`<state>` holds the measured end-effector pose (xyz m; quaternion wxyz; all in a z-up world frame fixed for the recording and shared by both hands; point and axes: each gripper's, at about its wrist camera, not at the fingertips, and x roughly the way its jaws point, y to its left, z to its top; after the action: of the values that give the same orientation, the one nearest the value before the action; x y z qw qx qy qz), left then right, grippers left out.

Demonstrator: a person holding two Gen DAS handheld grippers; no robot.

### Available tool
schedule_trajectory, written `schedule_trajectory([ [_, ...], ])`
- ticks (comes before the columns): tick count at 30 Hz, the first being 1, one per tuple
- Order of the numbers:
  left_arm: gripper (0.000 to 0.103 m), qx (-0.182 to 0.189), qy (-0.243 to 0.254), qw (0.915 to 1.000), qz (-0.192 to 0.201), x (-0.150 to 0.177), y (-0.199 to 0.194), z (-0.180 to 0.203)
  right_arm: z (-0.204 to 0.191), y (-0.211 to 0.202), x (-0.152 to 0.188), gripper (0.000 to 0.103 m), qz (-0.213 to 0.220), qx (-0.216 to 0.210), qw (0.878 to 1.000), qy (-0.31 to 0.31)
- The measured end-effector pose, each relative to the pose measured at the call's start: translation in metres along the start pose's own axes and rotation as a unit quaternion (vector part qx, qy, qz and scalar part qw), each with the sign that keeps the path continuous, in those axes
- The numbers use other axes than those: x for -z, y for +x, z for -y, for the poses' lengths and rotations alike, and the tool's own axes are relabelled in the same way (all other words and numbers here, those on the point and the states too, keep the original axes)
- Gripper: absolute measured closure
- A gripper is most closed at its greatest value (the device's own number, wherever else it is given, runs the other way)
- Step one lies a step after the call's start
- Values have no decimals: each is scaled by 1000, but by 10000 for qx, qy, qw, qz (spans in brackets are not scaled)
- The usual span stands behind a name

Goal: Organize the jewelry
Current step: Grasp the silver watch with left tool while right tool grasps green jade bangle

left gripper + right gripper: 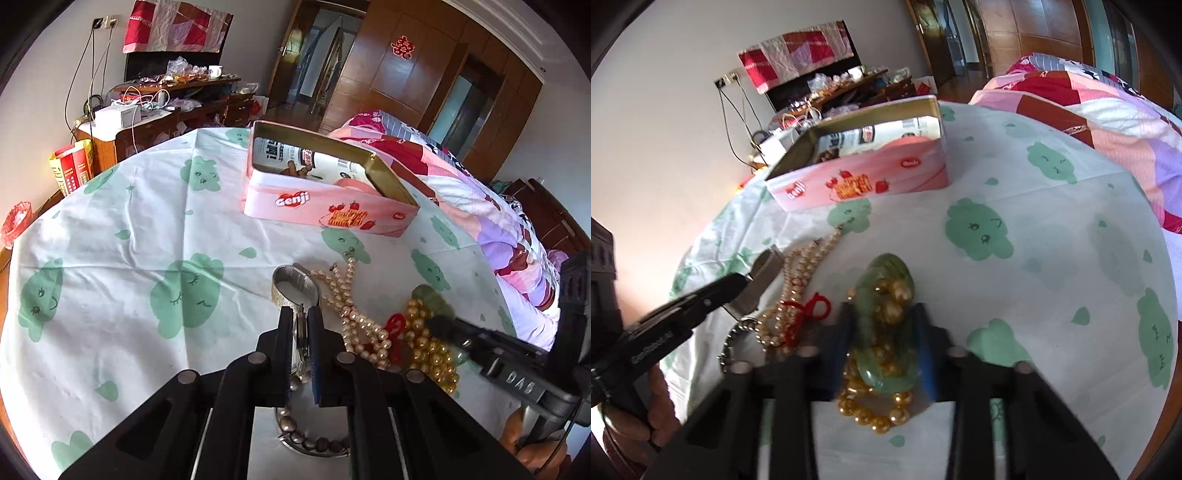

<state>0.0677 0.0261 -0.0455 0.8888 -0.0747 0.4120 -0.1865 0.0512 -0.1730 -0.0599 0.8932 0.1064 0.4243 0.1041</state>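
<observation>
My left gripper point(300, 314) is shut on the case of a silver watch point(293, 284), whose mesh band loops out beyond the fingertips. From the right wrist view the same gripper point(746, 280) comes in at the left with the watch point(759, 284). My right gripper point(884, 314) is shut on a green jade bangle point(886, 269) tangled with gold beads point(879, 413). A pink pearl necklace point(347, 306) with a red cord point(397, 328) lies between them. A dark bead bracelet point(306, 439) sits under my left gripper. The open pink tin point(325, 210) stands behind.
The round table wears a white cloth with green clouds point(147, 221). A bed with a patchwork quilt point(480, 184) runs along the right. A cluttered wooden desk point(147, 110) stands behind the table. A hand point(661, 398) holds the left gripper.
</observation>
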Motion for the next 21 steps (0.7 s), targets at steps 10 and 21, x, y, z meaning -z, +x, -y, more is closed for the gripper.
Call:
schedule_trajectory([
  [10, 65, -25, 353, 9994, -43, 4, -1, 11, -13, -19, -3, 89, 539, -162, 9984, -110],
  [21, 90, -114, -44, 9990, -421, 4, 14, -3, -3, -42, -14, 89, 1019, -303, 9942, 167],
])
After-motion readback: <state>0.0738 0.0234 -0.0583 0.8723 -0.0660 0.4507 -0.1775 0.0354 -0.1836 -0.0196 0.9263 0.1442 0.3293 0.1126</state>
